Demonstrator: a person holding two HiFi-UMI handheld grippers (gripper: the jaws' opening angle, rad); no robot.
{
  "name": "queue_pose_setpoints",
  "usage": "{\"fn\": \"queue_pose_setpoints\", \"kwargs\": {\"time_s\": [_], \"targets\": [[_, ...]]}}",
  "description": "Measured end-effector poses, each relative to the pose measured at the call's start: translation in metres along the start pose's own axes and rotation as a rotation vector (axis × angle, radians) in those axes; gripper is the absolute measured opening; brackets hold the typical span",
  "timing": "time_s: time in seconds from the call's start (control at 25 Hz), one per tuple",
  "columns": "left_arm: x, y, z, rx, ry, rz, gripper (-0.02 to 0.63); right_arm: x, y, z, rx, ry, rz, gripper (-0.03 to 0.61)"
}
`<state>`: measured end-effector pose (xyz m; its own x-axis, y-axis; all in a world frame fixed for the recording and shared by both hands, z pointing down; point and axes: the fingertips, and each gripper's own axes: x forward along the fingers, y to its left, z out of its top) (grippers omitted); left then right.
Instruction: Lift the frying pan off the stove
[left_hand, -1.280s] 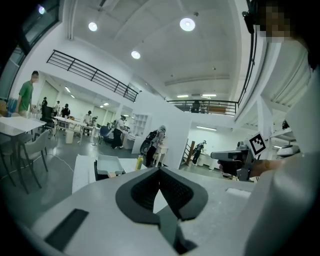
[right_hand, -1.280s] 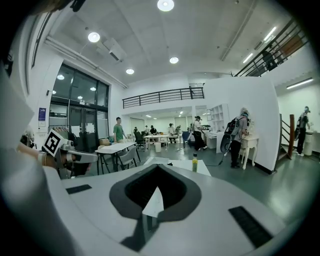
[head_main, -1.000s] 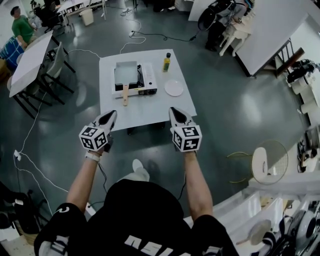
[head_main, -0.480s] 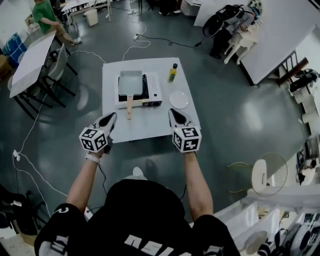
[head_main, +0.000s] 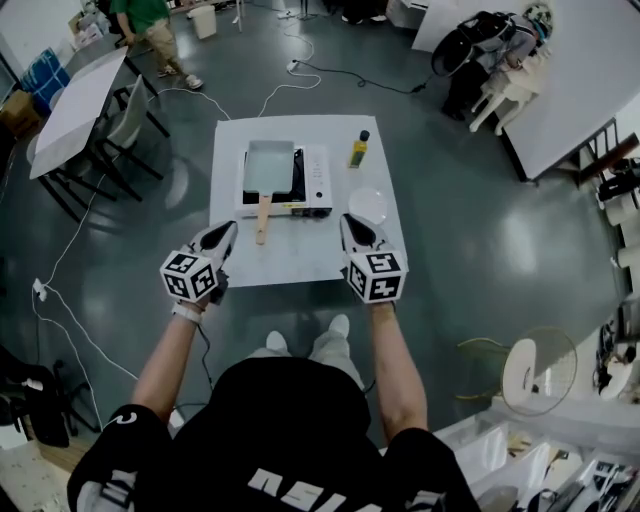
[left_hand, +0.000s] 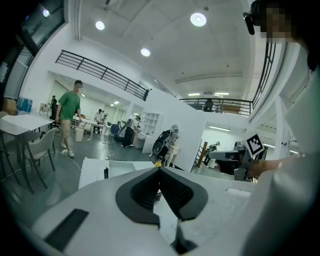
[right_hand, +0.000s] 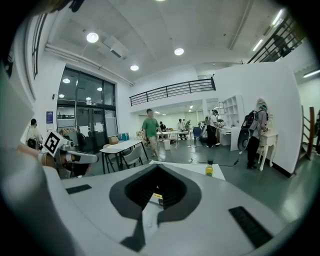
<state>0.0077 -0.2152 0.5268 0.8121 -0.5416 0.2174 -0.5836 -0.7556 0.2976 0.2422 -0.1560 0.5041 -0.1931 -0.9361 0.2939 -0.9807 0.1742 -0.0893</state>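
A square grey frying pan (head_main: 269, 166) with a wooden handle (head_main: 263, 217) rests on a white portable stove (head_main: 317, 181) on a white table (head_main: 300, 255). The handle points toward me. My left gripper (head_main: 225, 233) hangs over the table's near left part, shut and empty, a little left of the handle's end. My right gripper (head_main: 350, 222) is shut and empty over the near right part, beside a white plate (head_main: 368, 205). In the left gripper view the shut jaws hide most of the table (left_hand: 92, 170); the right gripper view shows only the yellow bottle (right_hand: 209, 170) past its jaws.
A yellow bottle (head_main: 359, 150) with a dark cap stands right of the stove. A second white table (head_main: 75, 105) with chairs stands at the far left, and a person in a green shirt (head_main: 150, 25) walks behind it. Cables (head_main: 60, 310) trail across the floor at left.
I have walked up to the table: it has come nearer, and both grippers now reach over its near edge. The person in green has moved right across the background.
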Motion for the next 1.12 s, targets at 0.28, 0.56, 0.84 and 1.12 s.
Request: {"fn": "queue_pose_setpoints", "kwargs": {"time_s": [0.28, 0.56, 0.84, 1.12], "targets": [[0.035, 0.002, 0.003, -0.017, -0.025, 0.127, -0.002, 0.045, -0.039, 0.012, -0.029, 0.007, 0.136, -0.005], [0.064, -0.001, 0.018, -0.049, -0.086, 0.259, -0.002, 0.082, -0.078, 0.033, -0.074, 0.016, 0.267, -0.005], [0.070, -0.003, 0.014, -0.069, -0.106, 0.363, -0.002, 0.108, -0.092, 0.035, -0.082, 0.027, 0.363, -0.005], [0.071, -0.006, 0.007, -0.072, -0.102, 0.431, -0.002, 0.125, -0.092, 0.032, -0.087, 0.042, 0.443, -0.005]]}}
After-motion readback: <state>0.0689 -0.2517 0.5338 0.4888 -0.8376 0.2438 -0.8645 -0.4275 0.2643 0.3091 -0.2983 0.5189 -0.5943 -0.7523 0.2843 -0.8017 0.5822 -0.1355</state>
